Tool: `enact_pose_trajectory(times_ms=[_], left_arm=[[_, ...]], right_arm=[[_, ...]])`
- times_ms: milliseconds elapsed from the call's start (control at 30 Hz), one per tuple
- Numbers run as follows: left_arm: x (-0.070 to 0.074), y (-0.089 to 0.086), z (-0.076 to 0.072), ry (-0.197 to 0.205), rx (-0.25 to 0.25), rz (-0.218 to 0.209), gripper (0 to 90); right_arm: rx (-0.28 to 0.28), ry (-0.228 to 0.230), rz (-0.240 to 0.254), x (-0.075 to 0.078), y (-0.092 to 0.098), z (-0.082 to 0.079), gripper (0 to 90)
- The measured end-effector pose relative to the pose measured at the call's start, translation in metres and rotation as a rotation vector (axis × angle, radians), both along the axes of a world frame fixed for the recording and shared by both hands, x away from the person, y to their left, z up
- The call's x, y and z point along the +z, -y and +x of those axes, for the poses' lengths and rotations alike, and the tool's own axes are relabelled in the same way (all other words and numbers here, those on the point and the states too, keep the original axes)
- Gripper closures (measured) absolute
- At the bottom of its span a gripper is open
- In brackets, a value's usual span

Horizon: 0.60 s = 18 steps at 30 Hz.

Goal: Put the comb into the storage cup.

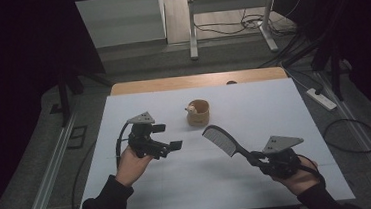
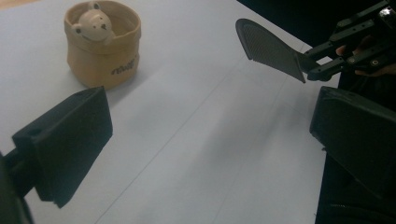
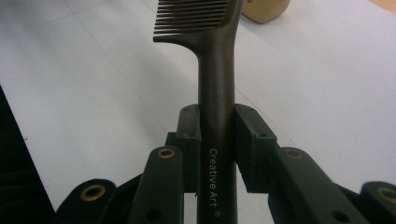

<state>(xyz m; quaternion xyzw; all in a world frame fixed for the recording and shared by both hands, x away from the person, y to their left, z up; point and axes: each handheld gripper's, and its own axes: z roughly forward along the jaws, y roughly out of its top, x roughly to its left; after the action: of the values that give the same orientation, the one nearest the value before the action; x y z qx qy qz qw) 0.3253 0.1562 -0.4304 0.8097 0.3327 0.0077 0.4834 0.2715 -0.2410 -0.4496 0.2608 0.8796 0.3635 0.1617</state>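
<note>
Right hand-held gripper (image 1: 256, 159) clamps the comb (image 1: 223, 140) by its handle, above the bench's (image 1: 274, 107) near-right area. Left hand-held gripper (image 1: 167, 137) gapes wide, empty. Likely destination: pouch (image 1: 197, 113); keep the comb aligned.

The high view is looking forward and down from above the near edge of the white table (image 1: 253, 104), taking in the whole top and the floor beyond. The left gripper view is riding low over the table, facing the tan pot (image 2: 102, 46) and the comb (image 2: 271, 44) farther off. The right gripper view is sitting very close behind the comb's handle, looking along it. All three views are sharing the comb, pot and tabletop.
</note>
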Motion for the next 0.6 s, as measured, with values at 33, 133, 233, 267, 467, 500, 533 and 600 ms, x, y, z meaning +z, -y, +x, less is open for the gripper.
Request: enact_pose_trajectory(times_ms=[33,133,233,267,467,500,533,600], left_arm=[[0.0,0.0,0.0,-0.002,-0.002,0.002,0.0],[-0.001,0.001,0.0,-0.01,-0.008,-0.005,0.0],[0.001,0.002,0.0,-0.015,-0.017,-0.023,0.0],[0.001,0.003,0.0,-0.014,-0.019,-0.024,0.0],[0.003,0.009,-0.002,-0.026,-0.049,-0.041,0.0],[0.003,0.011,-0.001,-0.033,-0.058,-0.042,0.0],[0.003,0.012,-0.001,-0.039,-0.064,-0.042,0.0],[0.001,0.015,-0.001,-0.051,-0.072,-0.046,0.0]], right_arm=[[0.004,0.002,-0.001,0.0,-0.001,-0.001,72.1],[0.021,0.007,-0.004,-0.001,-0.005,-0.002,72.2],[0.044,0.015,-0.004,-0.001,-0.009,-0.005,72.2],[0.051,0.018,-0.004,-0.001,-0.01,-0.006,72.1],[0.095,0.037,-0.015,-0.002,-0.02,-0.01,72.2],[0.104,0.038,-0.017,-0.002,-0.021,-0.011,72.1],[0.114,0.042,-0.02,-0.003,-0.023,-0.012,72.1],[0.123,0.047,-0.021,-0.003,-0.026,-0.014,72.1]])
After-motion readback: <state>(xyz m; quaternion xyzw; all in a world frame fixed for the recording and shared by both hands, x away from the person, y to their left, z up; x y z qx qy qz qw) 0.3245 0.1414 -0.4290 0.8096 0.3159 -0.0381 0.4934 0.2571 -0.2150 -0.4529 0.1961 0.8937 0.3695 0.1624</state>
